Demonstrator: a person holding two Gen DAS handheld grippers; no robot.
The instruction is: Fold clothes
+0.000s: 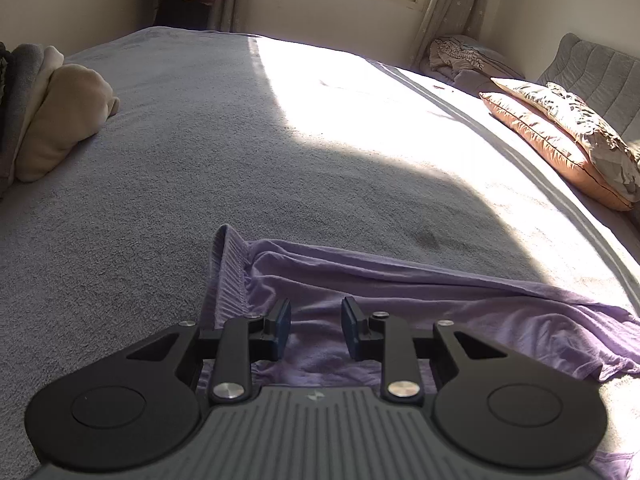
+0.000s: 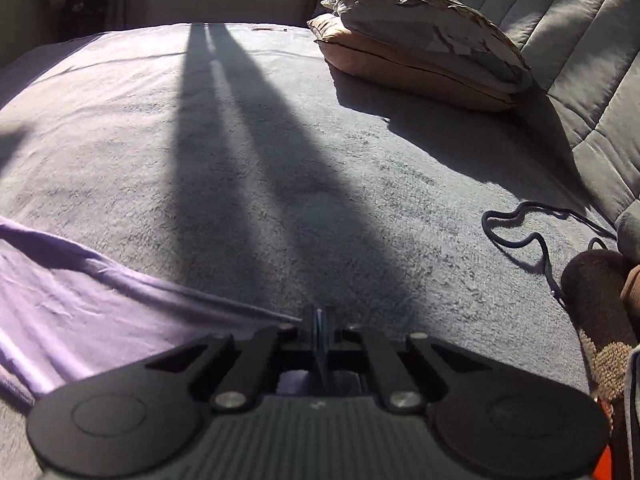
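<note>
The bed (image 1: 200,152), covered in grey fleece, carries a lilac garment (image 1: 400,300) spread at its near edge, folded clothes stacked (image 1: 52,112) at the left, two pillows (image 1: 560,136) at the right, and a dark cord (image 2: 520,232) lying looped.

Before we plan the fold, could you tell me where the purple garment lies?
The purple garment lies on the grey bed cover under the left gripper; right wrist view: lower left.

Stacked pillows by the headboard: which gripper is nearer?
Right. The right gripper sees the stacked pillows large, just up the bed to its right. The left gripper, open over the purple garment, sees them small, far right.
</note>
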